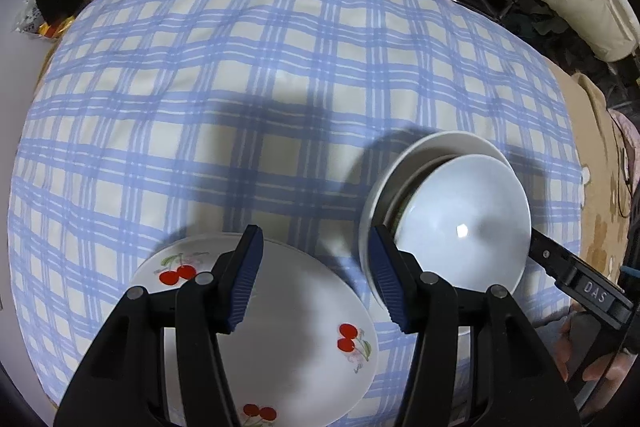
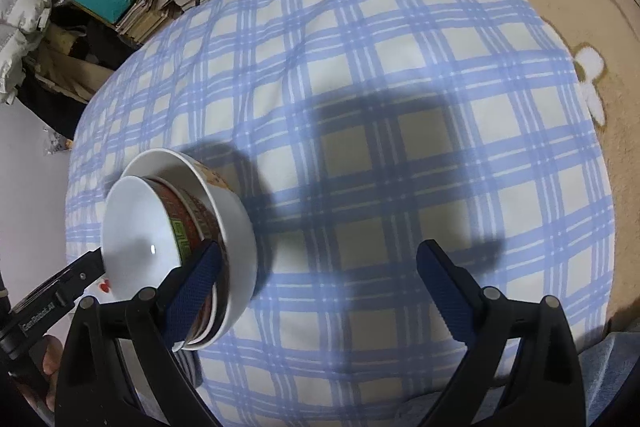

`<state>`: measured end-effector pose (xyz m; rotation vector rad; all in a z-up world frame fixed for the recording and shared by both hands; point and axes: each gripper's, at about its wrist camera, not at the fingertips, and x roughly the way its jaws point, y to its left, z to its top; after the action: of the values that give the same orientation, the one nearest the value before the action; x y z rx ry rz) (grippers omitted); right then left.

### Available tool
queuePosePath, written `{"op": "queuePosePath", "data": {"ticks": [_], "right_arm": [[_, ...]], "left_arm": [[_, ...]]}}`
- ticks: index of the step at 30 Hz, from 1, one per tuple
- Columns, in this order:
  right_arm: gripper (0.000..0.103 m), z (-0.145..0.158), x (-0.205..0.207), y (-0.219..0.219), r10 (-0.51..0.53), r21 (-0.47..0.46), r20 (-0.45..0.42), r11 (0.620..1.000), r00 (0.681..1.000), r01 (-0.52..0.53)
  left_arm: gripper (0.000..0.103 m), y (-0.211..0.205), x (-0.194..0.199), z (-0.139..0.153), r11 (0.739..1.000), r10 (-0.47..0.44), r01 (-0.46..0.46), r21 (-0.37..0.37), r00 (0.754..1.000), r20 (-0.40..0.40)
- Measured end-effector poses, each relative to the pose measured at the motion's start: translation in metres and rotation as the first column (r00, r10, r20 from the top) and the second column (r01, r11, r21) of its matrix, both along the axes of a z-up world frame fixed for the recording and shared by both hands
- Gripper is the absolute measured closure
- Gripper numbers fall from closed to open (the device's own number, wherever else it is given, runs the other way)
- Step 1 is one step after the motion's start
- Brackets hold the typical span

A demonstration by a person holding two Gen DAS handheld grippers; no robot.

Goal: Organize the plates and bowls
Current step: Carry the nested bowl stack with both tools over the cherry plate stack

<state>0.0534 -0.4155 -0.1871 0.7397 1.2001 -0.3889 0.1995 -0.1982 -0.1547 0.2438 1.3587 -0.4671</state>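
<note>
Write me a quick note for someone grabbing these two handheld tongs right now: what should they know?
Left tongs: open, nothing between them, hovering over the cherry-print plates stacked on the blue plaid cloth.
Right tongs: wide open, empty, one pad beside the bowl stack on its right.
Bowls: nested and tilted toward the plates, a white bowl innermost, a red-and-green patterned bowl around it, a larger white one outermost.
Done: plates stacked, bowls nested.
Left: probably straighten the leaning bowls; nothing is held.
</note>
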Motion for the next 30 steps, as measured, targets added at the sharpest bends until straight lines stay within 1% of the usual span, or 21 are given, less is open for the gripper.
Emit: {"op": "queuePosePath", "data": {"ticks": [9, 15, 21, 25, 30], "right_arm": [[0.001, 0.0001, -0.0006, -0.0001, -0.004, 0.001, 0.004, 1.000, 1.000, 0.004], [0.001, -0.0009, -0.0017, -0.0004, -0.011, 0.004, 0.003, 1.000, 1.000, 0.011], [0.001, -0.0010, -0.0011, -0.0006, -0.010, -0.002, -0.001, 1.000, 1.000, 0.010], [0.001, -0.0020, -0.0005, -0.0013, -0.022, 0.015, -0.006, 1.000, 1.000, 0.022], [0.001, -0.0007, 0.0028, 0.0015, 0.000, -0.023, -0.029, 1.000, 1.000, -0.001]], "left_arm": [[0.049, -0.0058, -0.0029, 0.0002, 1.000, 0.004, -0.005, 0.023, 1.000, 0.025], [0.049, -0.0063, -0.0020, 0.0001, 1.000, 0.013, -0.013, 0.024, 1.000, 0.021], [0.046, -0.0079, -0.0027, -0.0002, 0.999, -0.015, 0.012, 0.052, 0.999, 0.047], [0.046, -0.0091, -0.0050, -0.0006, 0.998, -0.027, 0.022, 0.065, 0.997, 0.069], [0.046, -0.0077, -0.0051, -0.0019, 0.998, -0.021, 0.018, 0.060, 0.998, 0.055]]}}
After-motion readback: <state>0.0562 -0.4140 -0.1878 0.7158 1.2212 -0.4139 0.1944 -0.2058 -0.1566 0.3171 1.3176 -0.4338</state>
